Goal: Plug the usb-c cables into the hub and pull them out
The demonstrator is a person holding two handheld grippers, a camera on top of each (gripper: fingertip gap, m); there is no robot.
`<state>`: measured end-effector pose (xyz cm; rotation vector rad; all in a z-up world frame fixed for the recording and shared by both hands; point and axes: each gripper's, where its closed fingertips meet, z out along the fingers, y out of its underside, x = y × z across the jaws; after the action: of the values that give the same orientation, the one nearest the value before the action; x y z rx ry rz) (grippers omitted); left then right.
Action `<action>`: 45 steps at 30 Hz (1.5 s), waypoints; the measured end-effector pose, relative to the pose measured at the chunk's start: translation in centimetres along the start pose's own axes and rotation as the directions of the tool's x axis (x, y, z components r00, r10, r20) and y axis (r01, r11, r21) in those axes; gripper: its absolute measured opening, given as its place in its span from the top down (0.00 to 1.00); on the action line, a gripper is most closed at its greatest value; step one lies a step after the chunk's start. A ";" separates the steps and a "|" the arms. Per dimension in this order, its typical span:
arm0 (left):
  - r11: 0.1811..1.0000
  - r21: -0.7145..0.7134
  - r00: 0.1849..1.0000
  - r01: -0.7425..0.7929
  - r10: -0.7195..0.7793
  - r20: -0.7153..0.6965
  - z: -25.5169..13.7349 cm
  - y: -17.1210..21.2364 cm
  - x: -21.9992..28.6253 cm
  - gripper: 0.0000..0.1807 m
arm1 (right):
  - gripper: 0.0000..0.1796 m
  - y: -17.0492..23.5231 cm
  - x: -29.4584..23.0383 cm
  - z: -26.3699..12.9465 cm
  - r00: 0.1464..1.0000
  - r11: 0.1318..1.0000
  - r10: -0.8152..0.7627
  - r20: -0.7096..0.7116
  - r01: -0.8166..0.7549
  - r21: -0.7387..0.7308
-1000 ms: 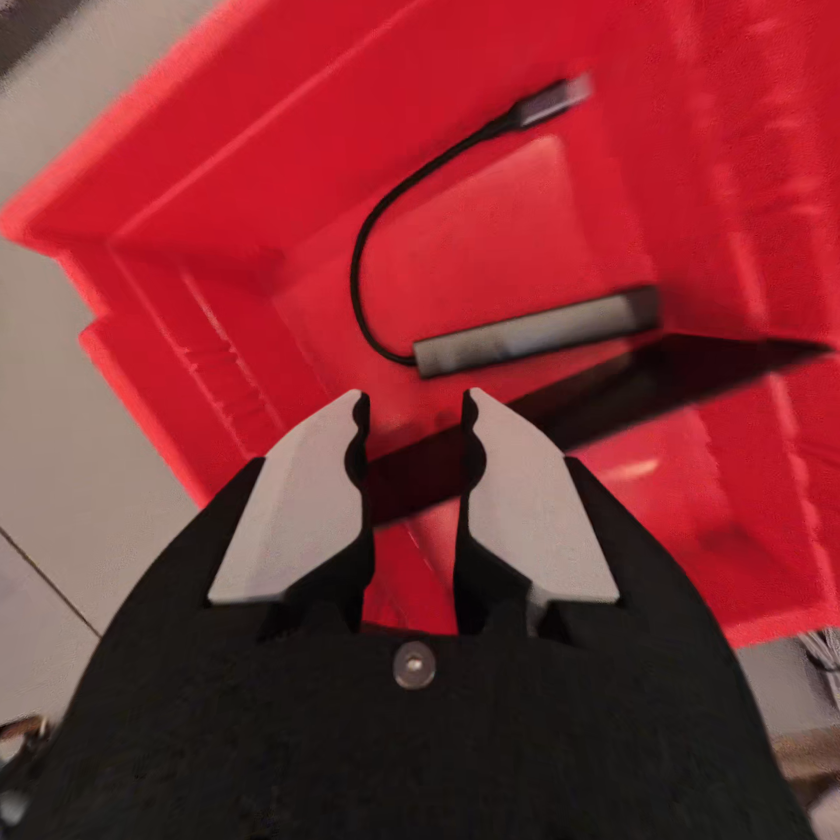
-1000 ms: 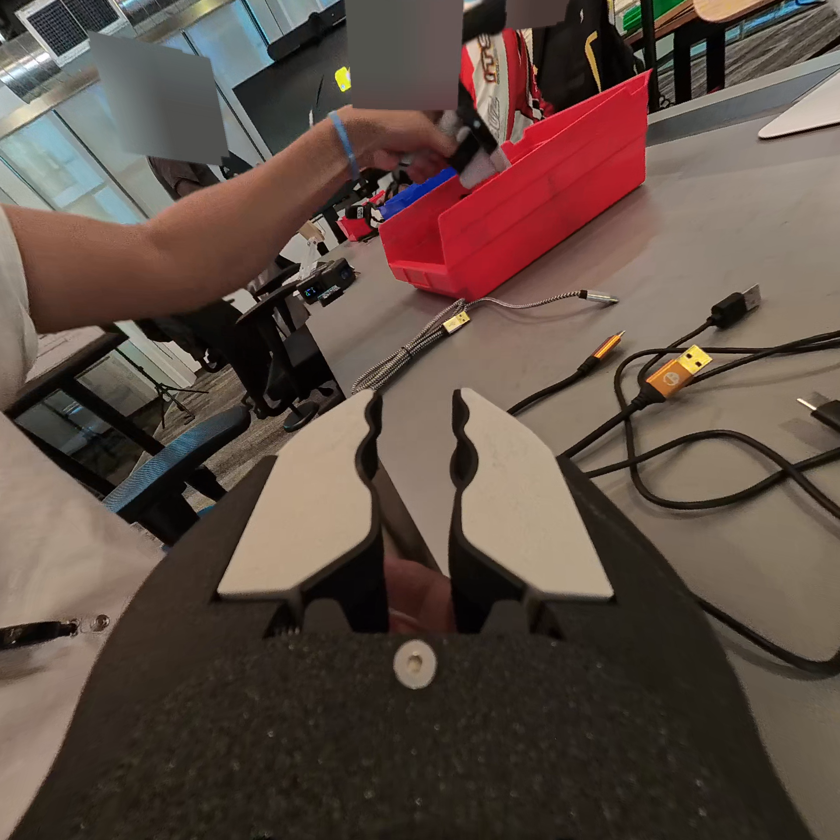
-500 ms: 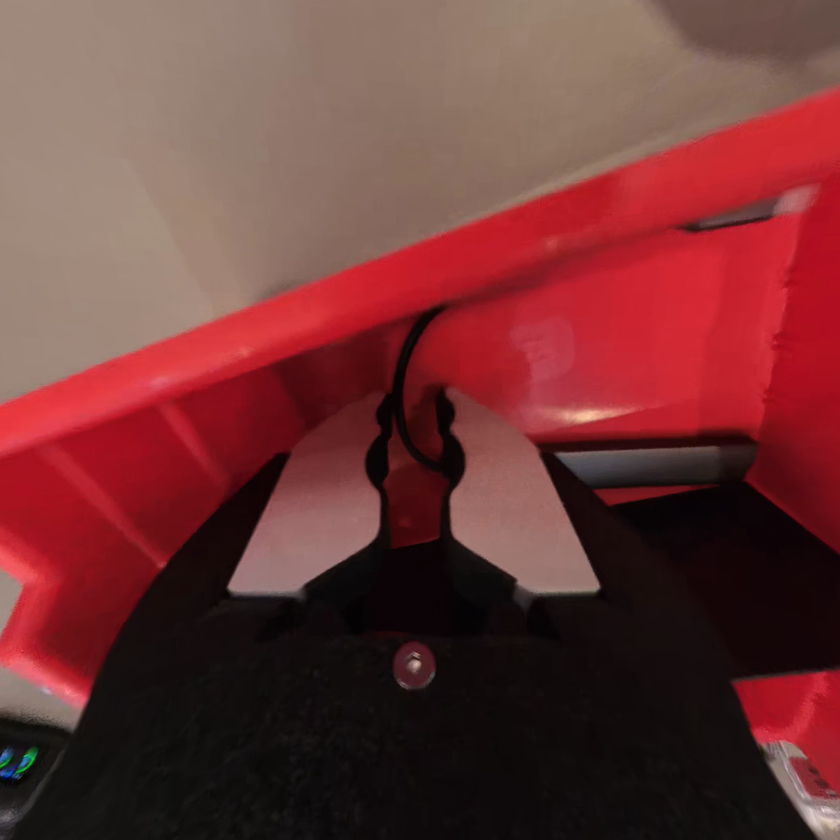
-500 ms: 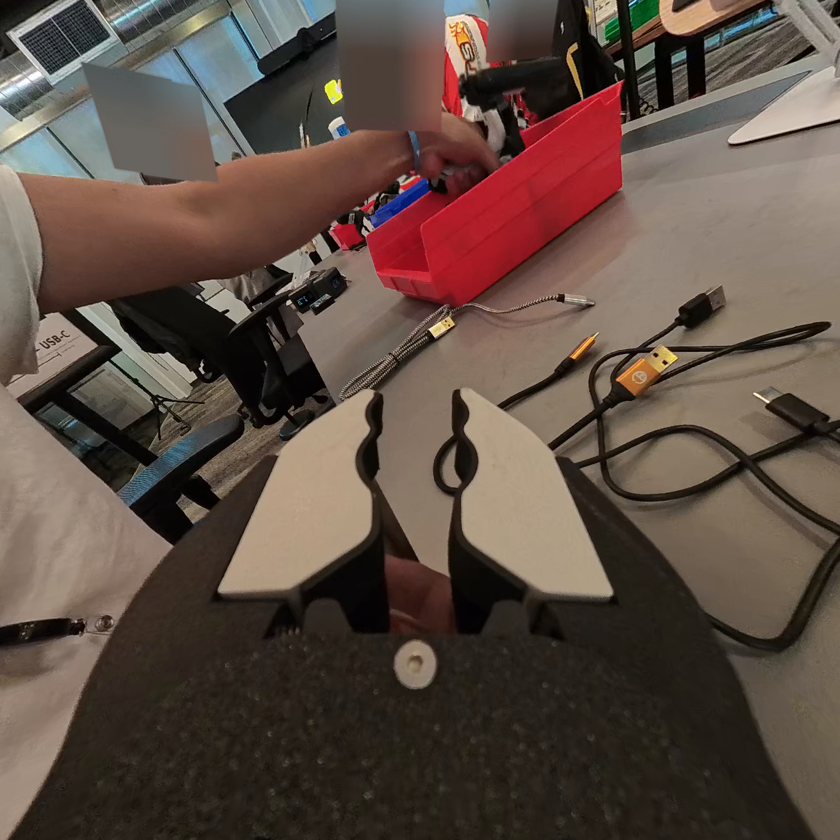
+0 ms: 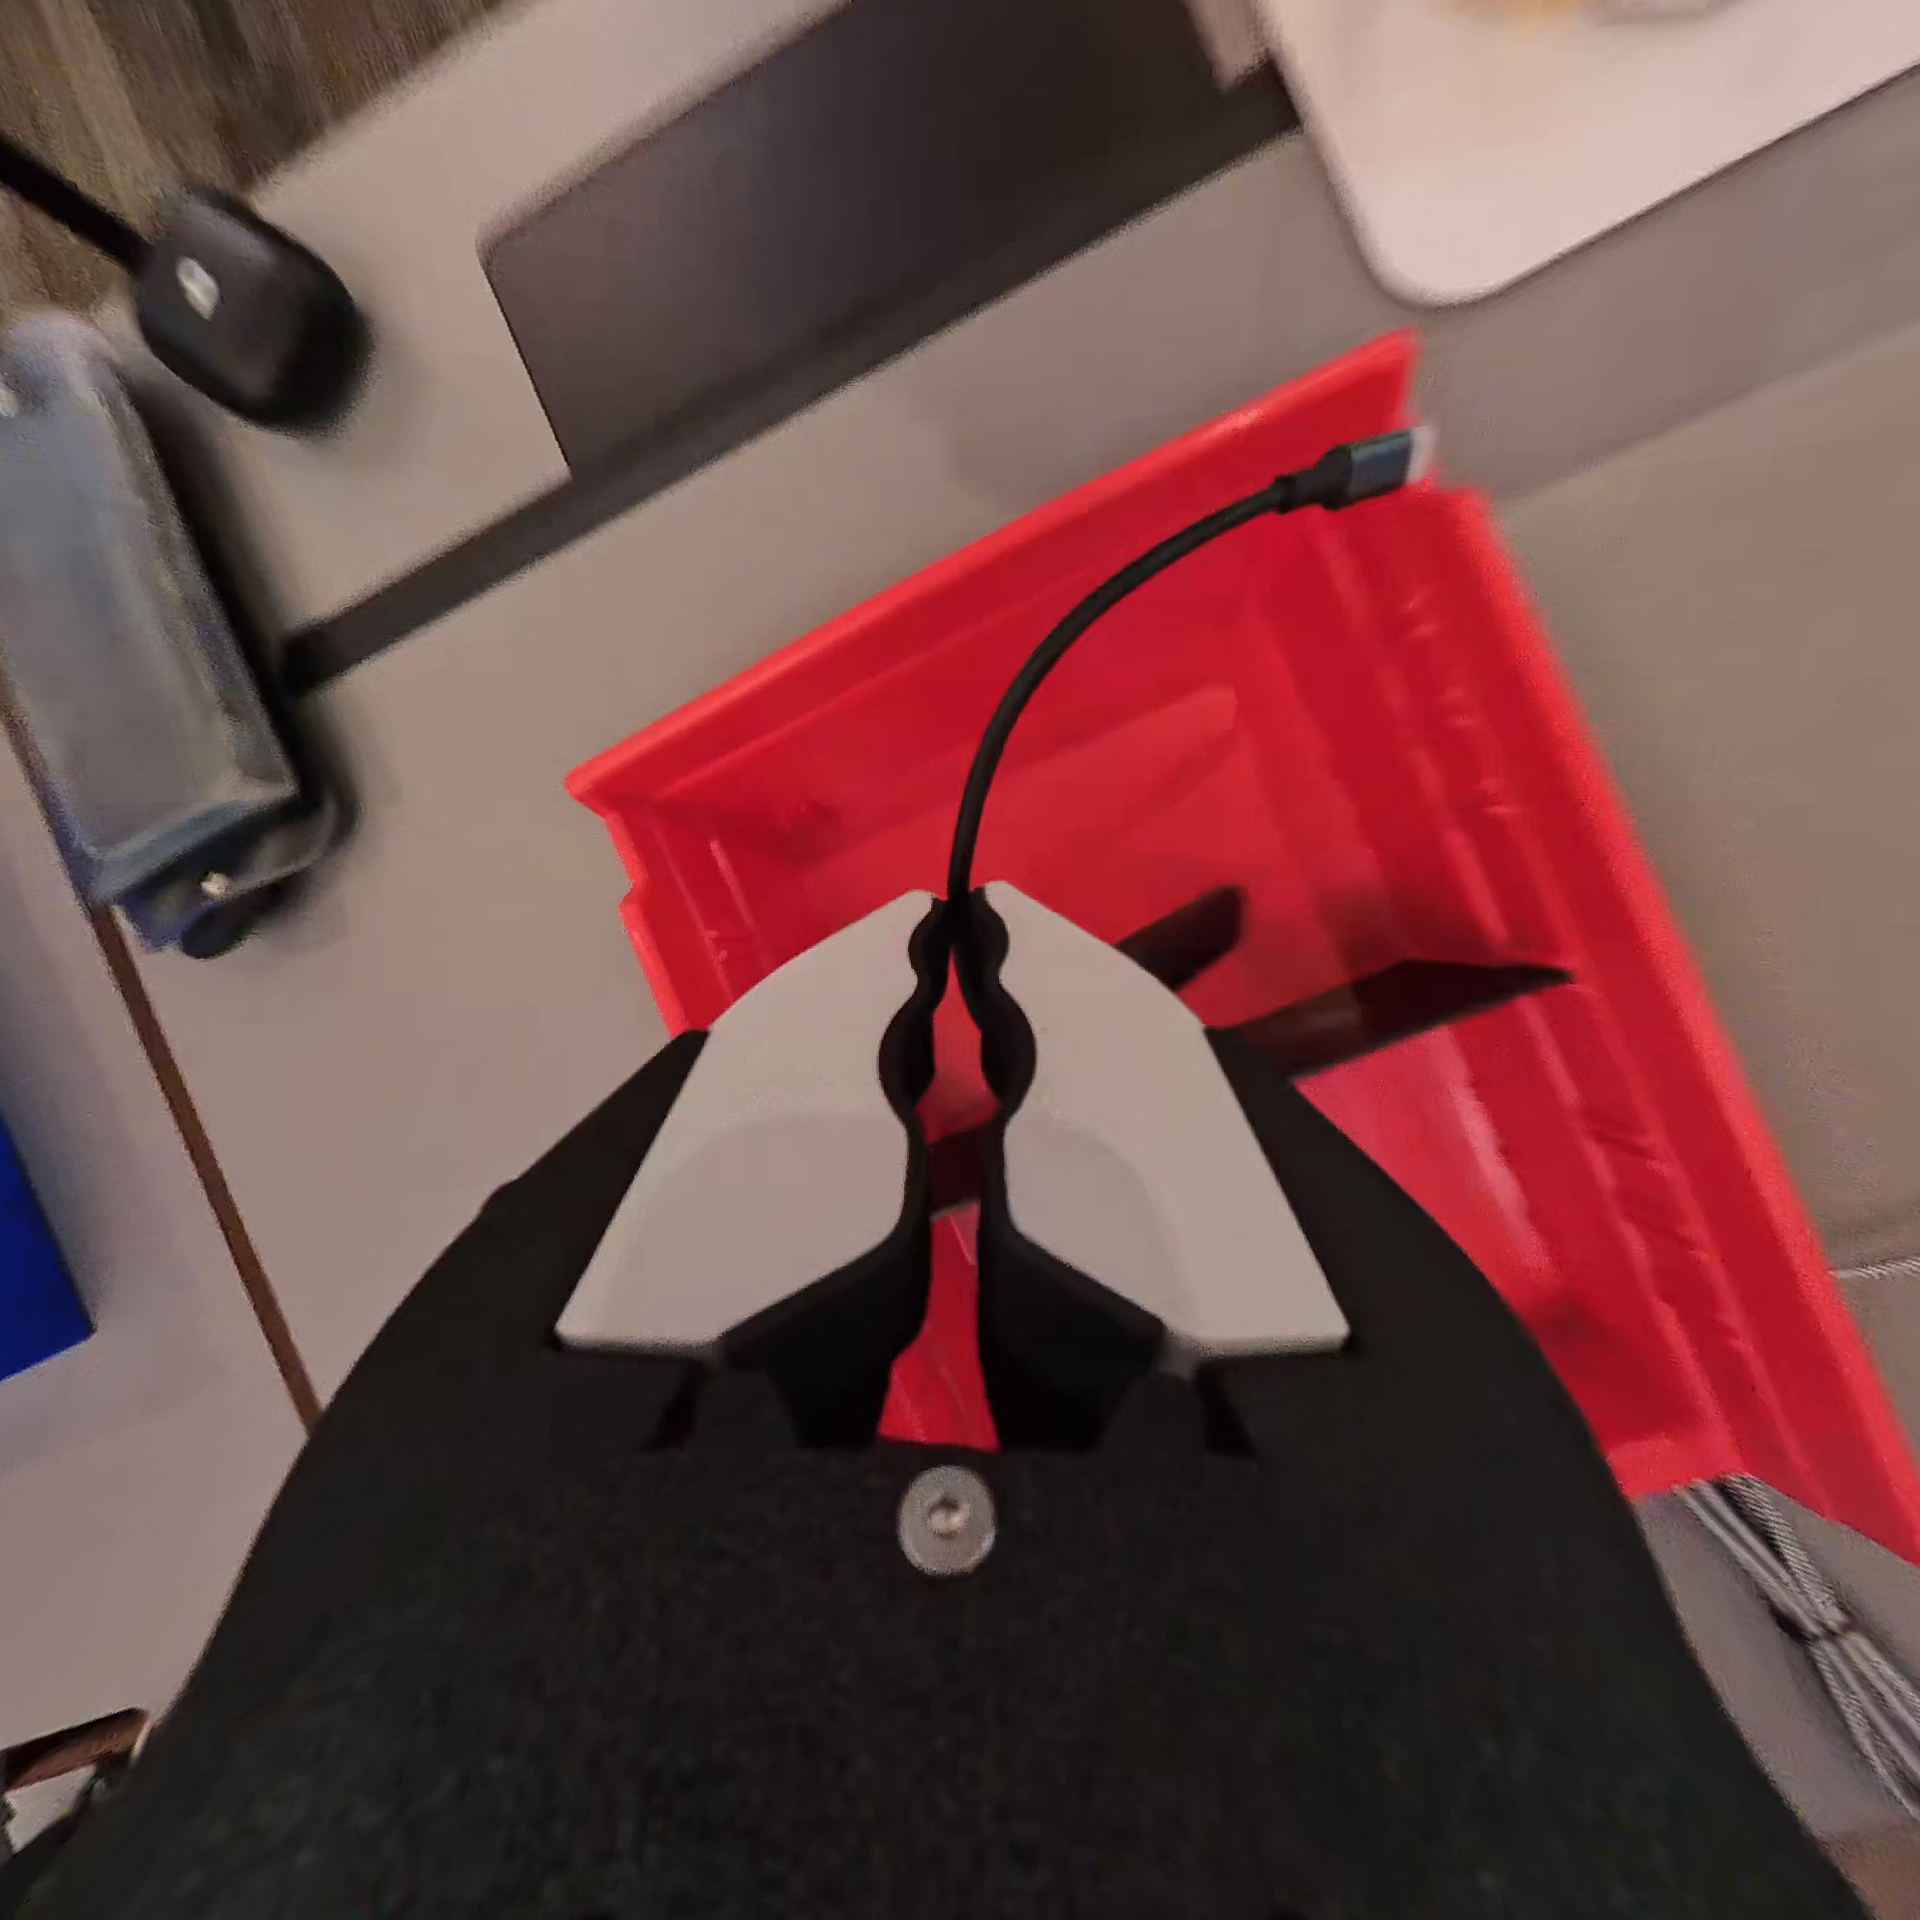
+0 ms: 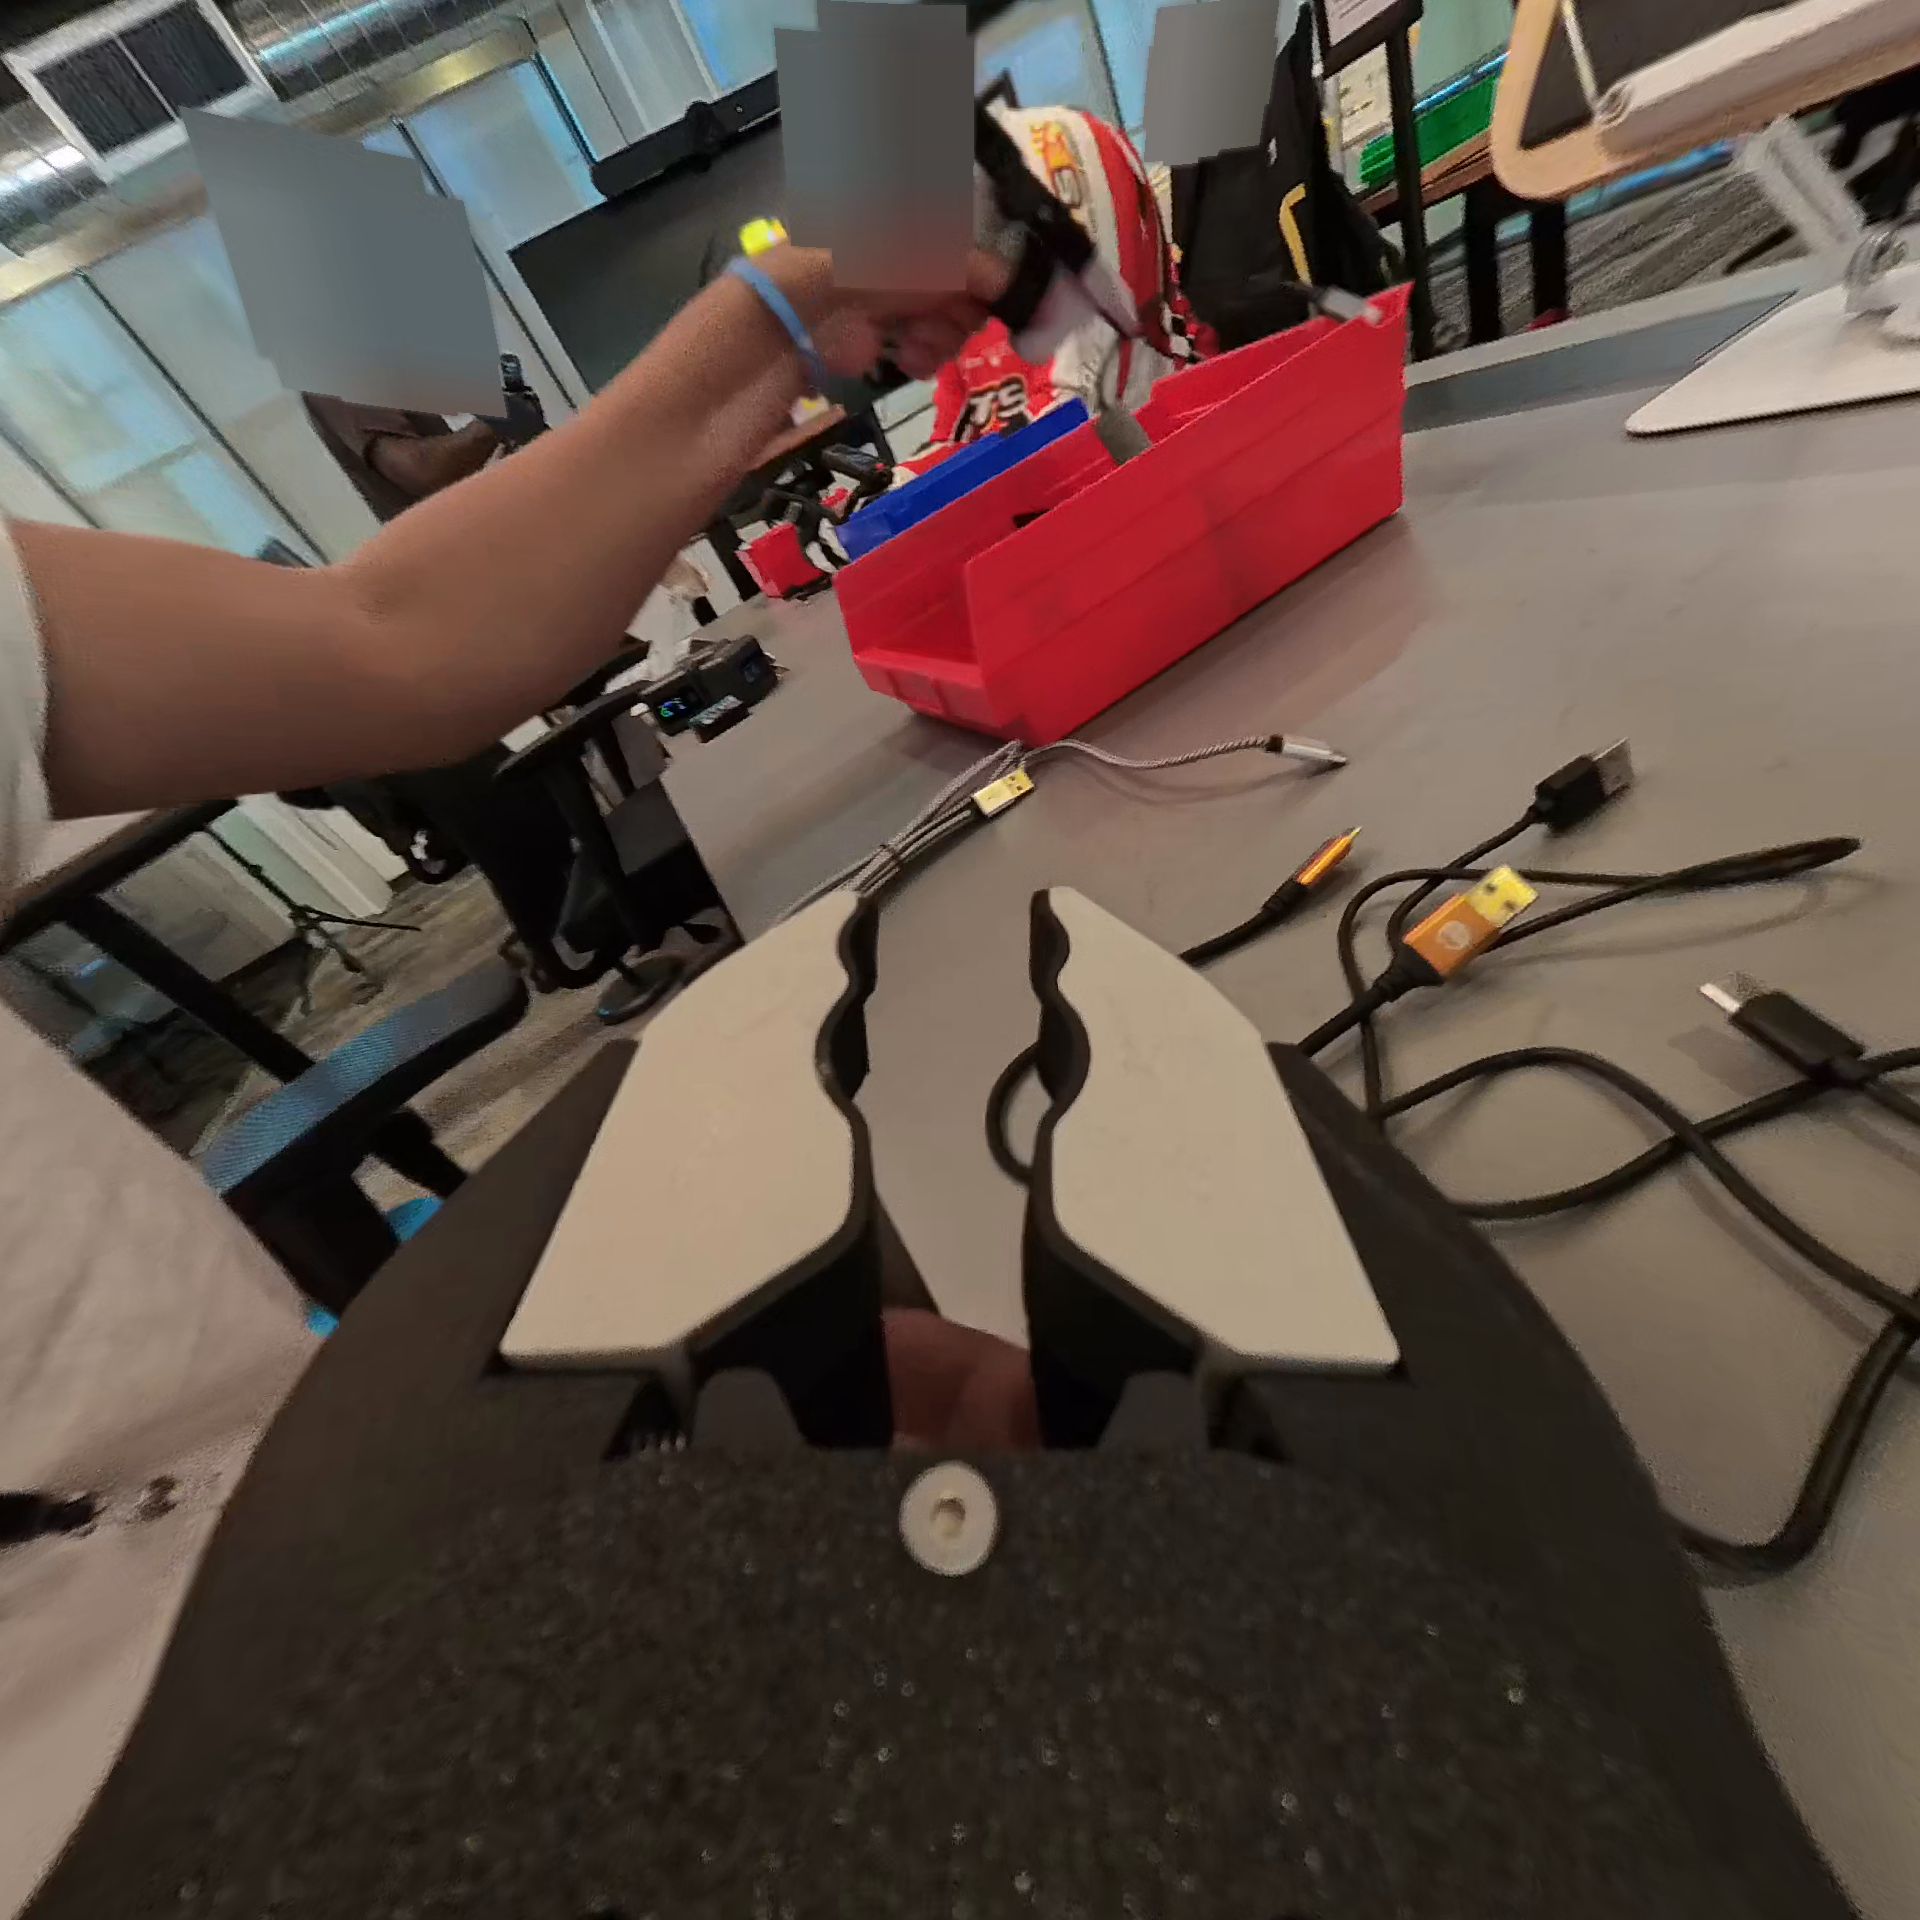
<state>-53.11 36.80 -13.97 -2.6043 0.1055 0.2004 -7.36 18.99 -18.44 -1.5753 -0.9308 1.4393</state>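
No plugging done yet (hub barely fetched): left hand-held gripper (image 5: 961,902) clenched on hub's cord (image 5: 1049,665) above red bin (image 5: 1455,831), right hand-held gripper (image 6: 945,914) released, cables (image 6: 1558,1070) waiting lower right on desk (image 6: 1558,582).

You'll find lettering on the red-and-white garment (image 6: 1091,166) in the background, a lit readout on the small black device (image 6: 712,701), and a mark on the orange plug (image 6: 1455,930).

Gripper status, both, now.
Left gripper: shut on the black hub cable, lifted above the red bin.
Right gripper: open, holding nothing, over the table.
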 end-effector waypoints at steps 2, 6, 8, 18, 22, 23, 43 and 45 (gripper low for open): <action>0.995 0.091 0.999 -0.030 0.028 0.020 -3.7 -1.5 0.8 0.99 | 0.85 -0.7 -0.2 1.0 0.997 0.997 -0.071 -0.012 0.071 -0.029; 0.964 0.247 0.995 -0.101 0.100 0.019 -11.0 -4.4 4.3 0.99 | 0.84 -2.7 -0.9 4.1 0.956 0.947 -0.293 -0.003 0.290 -0.136; 0.940 0.315 0.989 -0.134 0.147 -0.017 -14.2 -5.6 7.1 0.99 | 0.83 -4.8 -0.7 5.8 0.900 0.892 -0.435 -0.041 0.424 -0.154; 0.716 0.696 0.819 -0.051 0.429 -0.382 -26.1 -4.6 23.5 0.99 | 0.69 -12.3 -1.4 10.6 0.995 0.967 -0.088 0.054 0.072 0.243; 0.673 0.739 0.728 0.045 0.484 -0.486 -27.4 -2.4 27.9 0.99 | 0.72 -13.5 -3.0 9.1 0.977 0.894 -0.011 0.215 -0.087 0.439; 0.667 0.741 0.697 0.077 0.495 -0.519 -27.6 -1.9 28.9 0.99 | 0.77 -13.9 -4.1 8.3 0.964 0.870 -0.048 0.263 -0.089 0.486; 0.730 0.615 0.739 0.300 0.230 -0.633 -22.0 -0.2 28.0 0.99 | 0.75 -7.9 -3.1 8.3 0.894 0.849 -0.448 -0.030 0.435 0.299; 0.738 0.594 0.749 0.321 0.185 -0.636 -21.5 -0.1 27.5 0.99 | 0.73 -7.6 -1.9 8.6 0.742 0.725 -0.638 -0.204 0.669 0.166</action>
<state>-23.33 24.97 -0.05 -1.8003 0.2691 -0.7045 -16.17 21.10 -11.07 -0.9911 -1.0572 0.8753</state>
